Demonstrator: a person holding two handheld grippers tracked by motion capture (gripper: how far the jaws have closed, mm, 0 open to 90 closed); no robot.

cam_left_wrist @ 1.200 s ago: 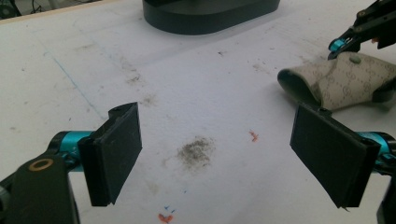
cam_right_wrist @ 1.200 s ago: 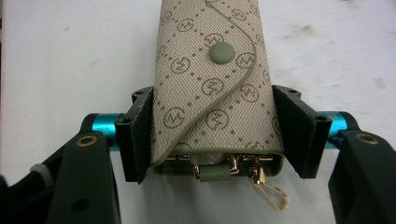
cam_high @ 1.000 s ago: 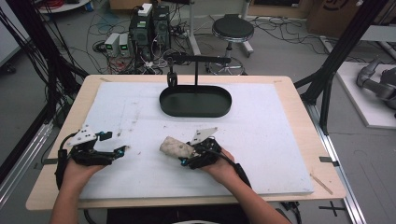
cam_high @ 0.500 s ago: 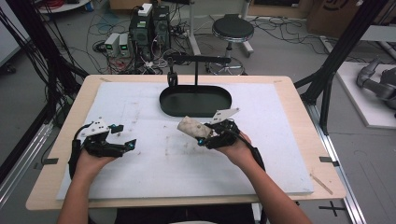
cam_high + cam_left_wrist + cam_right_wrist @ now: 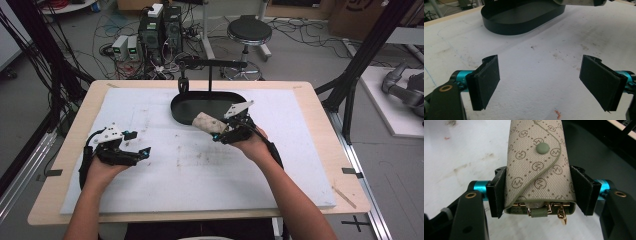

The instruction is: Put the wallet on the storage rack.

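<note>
A beige patterned key pouch [image 5: 537, 167] with a green snap button and gold clips at its near end sits between the jaws of my right gripper [image 5: 538, 192], which is shut on it. In the high view the right gripper [image 5: 222, 131] holds the pouch [image 5: 206, 122] above the near rim of the black oval tray [image 5: 182, 102]. My left gripper [image 5: 137, 156] hovers over the white mat at the left, open with nothing between its pads [image 5: 487, 80]. The tray [image 5: 519, 25] lies ahead of it.
A black stand with a horizontal arm [image 5: 212, 64] rises behind the tray. The white foam mat [image 5: 200, 175] covers most of the wooden table [image 5: 325, 100]. Cables, electronics and a stool [image 5: 249, 32] crowd the floor beyond.
My right gripper has carried the pouch up and away from the near middle of the mat to the tray's near rim. The left gripper shifted slightly and then held still.
</note>
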